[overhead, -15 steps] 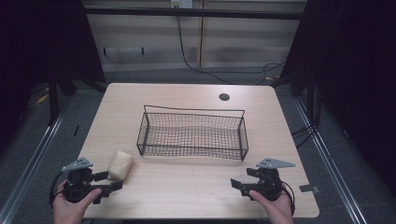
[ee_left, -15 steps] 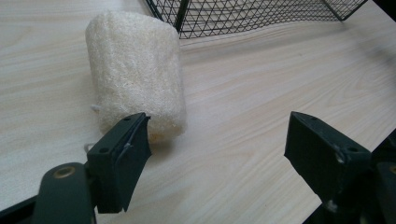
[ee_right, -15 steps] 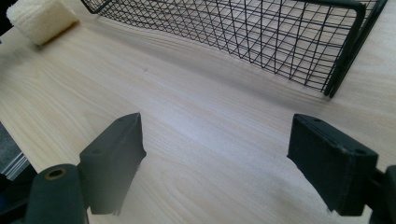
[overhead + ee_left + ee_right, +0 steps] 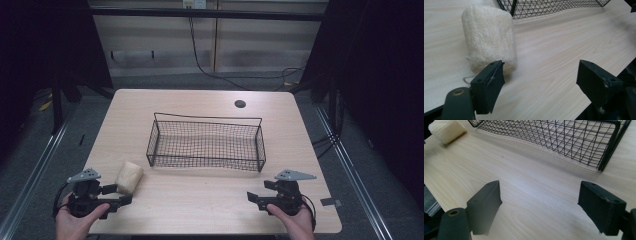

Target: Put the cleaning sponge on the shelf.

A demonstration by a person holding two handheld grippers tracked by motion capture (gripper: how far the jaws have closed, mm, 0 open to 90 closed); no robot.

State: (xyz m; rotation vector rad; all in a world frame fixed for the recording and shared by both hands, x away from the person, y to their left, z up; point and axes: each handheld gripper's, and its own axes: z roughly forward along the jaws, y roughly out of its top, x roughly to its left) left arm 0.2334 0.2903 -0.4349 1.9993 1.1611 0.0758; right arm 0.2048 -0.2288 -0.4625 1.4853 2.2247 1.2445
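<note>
A cream, rough-fibred loofah roll (image 4: 129, 177) lies on the wooden table in front of the left end of a black wire basket (image 4: 205, 142). My left gripper (image 4: 120, 195) sits low at the front left with its tips beside the near end of the roll. In the left gripper view the jaws of the left gripper (image 4: 544, 82) stand open. The roll (image 4: 489, 37) lies just beyond the left jaw, not between the two. My right gripper (image 4: 259, 191) rests at the front right, pointing left. It (image 4: 549, 202) is open over bare wood.
The basket (image 4: 554, 137) is shallow and holds nothing; its near wall is a hand's width from both grippers. The table (image 4: 200, 200) has a dark round hole (image 4: 240, 104) at the back. A grey scrap (image 4: 330, 202) lies near the right edge. The loofah (image 4: 446, 128) appears far left.
</note>
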